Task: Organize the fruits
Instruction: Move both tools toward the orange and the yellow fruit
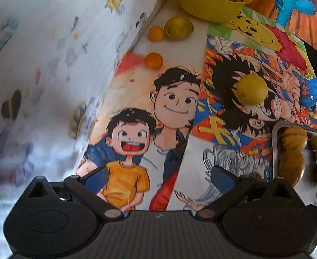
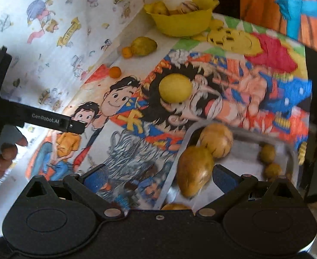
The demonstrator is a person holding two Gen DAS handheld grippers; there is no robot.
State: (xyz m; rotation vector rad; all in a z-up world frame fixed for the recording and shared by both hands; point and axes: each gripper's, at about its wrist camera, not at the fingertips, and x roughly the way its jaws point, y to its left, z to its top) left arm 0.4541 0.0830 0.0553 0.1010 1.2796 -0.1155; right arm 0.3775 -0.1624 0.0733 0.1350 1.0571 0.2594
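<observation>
Both claws hang spread wide and empty, so this looks like the gap between picks. The left gripper [image 1: 158, 179] has the round yellow fruit [image 1: 252, 89] ahead, to its right; the right gripper [image 2: 158, 178] sees it straight ahead, with the metal tray [image 2: 186, 138] just below-right. Next comes a reach and close.

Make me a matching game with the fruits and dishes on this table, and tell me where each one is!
Things:
1. yellow bowl
2. round yellow fruit
3. metal tray
4. small orange fruit

Places:
A. on the black-haired cartoon picture
B. far end of the table
C. nearest the right claw
D. beside the red triangle drawing

Pairs: 1-B, 2-A, 3-C, 4-D
</observation>
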